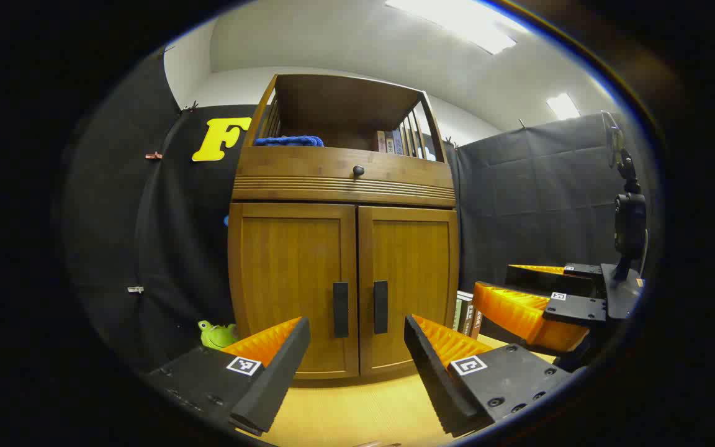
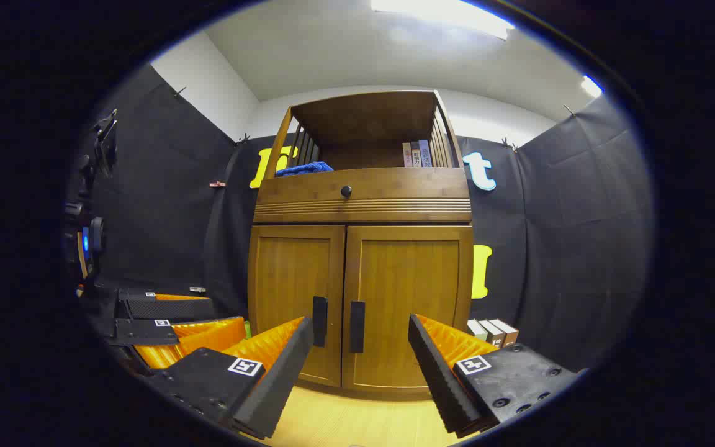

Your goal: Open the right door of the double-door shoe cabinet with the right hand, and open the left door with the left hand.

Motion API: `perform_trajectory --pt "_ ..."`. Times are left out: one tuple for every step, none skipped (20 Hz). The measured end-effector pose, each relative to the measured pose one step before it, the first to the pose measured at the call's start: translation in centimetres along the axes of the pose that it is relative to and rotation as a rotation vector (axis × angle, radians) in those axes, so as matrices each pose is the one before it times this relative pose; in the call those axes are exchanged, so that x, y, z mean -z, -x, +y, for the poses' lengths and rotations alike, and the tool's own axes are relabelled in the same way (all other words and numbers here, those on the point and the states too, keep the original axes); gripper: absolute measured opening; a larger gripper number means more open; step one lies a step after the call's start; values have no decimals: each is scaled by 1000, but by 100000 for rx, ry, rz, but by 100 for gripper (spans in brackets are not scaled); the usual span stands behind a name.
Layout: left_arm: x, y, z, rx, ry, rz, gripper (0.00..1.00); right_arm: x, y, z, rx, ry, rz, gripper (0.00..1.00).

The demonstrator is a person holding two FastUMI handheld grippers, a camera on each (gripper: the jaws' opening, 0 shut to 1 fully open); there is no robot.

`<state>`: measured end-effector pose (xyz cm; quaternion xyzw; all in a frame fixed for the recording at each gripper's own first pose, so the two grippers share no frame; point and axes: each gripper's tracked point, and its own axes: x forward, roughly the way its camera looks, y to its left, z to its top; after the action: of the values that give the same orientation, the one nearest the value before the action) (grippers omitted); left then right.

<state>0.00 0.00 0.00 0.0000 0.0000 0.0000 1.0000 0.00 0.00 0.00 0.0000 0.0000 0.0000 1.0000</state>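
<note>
Left gripper view: I see the cabinet (image 1: 345, 248) ahead, both doors closed, handles (image 1: 341, 309) beyond my left gripper's (image 1: 356, 335) open jaws. My right gripper (image 2: 360, 335) likewise gapes, empty, short of them.

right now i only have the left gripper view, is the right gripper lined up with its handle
Observer: In the right gripper view, the right handle shows in the gap of the open right gripper, nearer its left finger and untouched.
Operator: ok, anything on the floor right of the cabinet
Observer: Three boxes stand in a row beside the cabinet's right side.
</note>
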Motion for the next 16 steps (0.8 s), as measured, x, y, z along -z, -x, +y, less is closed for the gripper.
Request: perform_trajectory --pt "178 -26 -196 710 -195 265 95 -128 11 -280 802 855 -343 97" --pt "14 -18 -66 275 -509 123 95 -35 -90 -71 576 1152 -304 97" --pt "15 -86 -66 -57 -513 -133 95 42 -92 10 31 891 70 97" --pt "-123 -111 -86 259 -126 -199 95 168 -64 198 -766 339 302 97" --pt "-16 -65 -332 1088 336 -160 95 102 -102 348 -1650 139 157 97" --pt "73 30 -244 822 543 139 95 114 -20 85 -823 94 311 97" --pt "-64 -20 43 227 232 -185 95 181 -29 -63 -51 404 351 99" --pt "-200 -14 194 -737 -243 -490 95 90 -94 -299 335 523 205 97" --pt "-19 15 272 -811 -275 -400 95 65 -48 -87 111 32 -97 99" --pt "-109 -35 178 -780 -20 -359 95 48 -84 55 -269 -502 118 97" --pt "116 -30 128 -491 163 17 95 111 -66 119 -864 -990 285 97" --pt "-93 67 155 -482 308 82 95 142 -76 133 -993 -1159 446 97" --pt "53 -44 209 -618 171 -190 95 123 -77 -32 -309 -877 654 97" --pt "-31 -49 174 -635 -13 -169 95 36 -55 -168 208 -542 306 97" --pt "-9 -41 186 -659 -20 -235 95 32 -141 -121 287 -137 118 99" --pt "-45 70 169 -395 -90 -112 95 57 -173 -121 266 -167 -10 97"
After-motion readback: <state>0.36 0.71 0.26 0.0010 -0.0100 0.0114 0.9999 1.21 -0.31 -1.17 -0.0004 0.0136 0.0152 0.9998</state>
